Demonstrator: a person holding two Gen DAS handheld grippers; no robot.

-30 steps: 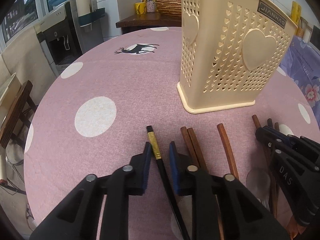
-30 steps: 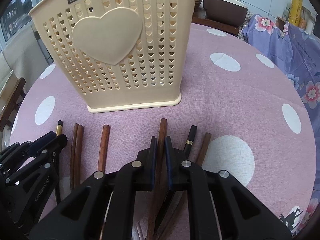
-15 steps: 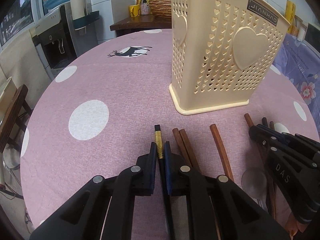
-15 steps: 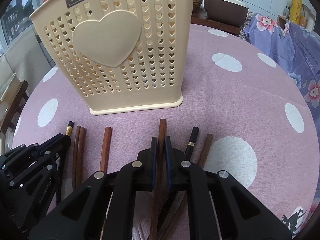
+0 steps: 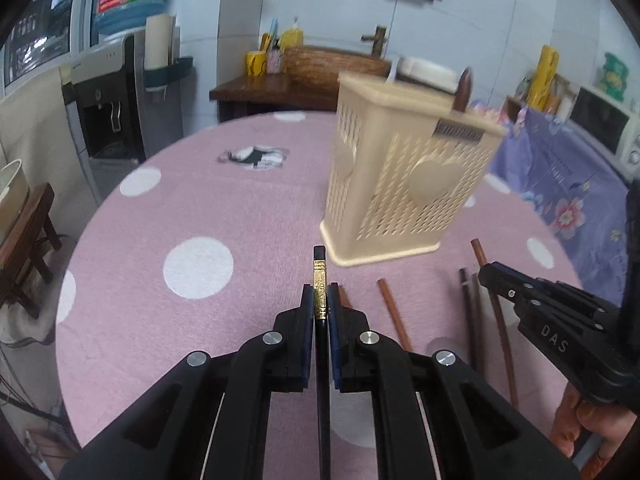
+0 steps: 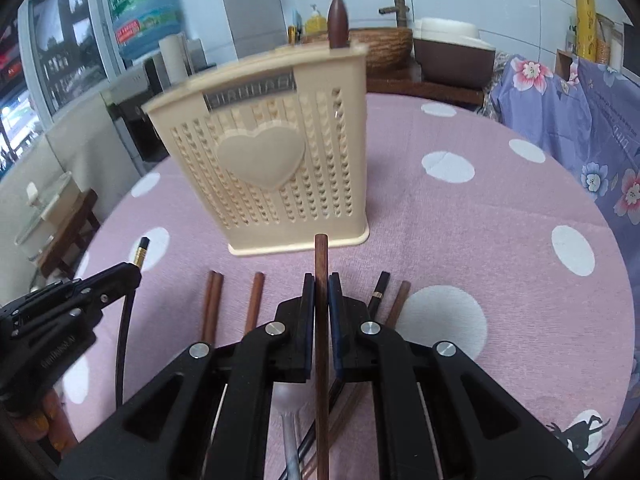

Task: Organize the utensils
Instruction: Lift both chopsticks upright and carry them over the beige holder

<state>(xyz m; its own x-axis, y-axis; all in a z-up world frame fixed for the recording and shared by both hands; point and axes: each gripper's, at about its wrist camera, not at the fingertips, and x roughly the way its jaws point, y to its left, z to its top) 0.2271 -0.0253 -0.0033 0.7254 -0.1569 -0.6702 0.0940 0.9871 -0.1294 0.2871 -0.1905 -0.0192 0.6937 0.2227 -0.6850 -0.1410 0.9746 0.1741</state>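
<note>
Home kitchen/dining area: round table with pink polka-dot tablecloth (image 5: 224, 208), grey water dispenser with blue bottle (image 5: 116, 120), white microwave (image 5: 608, 128), tiled walls.

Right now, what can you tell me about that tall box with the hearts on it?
The cream plastic utensil holder stands upright on the pink polka-dot tablecloth. Its walls are full of little heart-shaped holes, with one big solid heart in the middle and a grey label strip near the rim. A flat lip runs round its base. One dark brown rounded handle pokes out of the top. Neither gripper touches it; chopsticks lie in front.

Black hand-held gripper (image 5: 320, 300), blue pads (image 5: 307, 312), silver screws.
</note>
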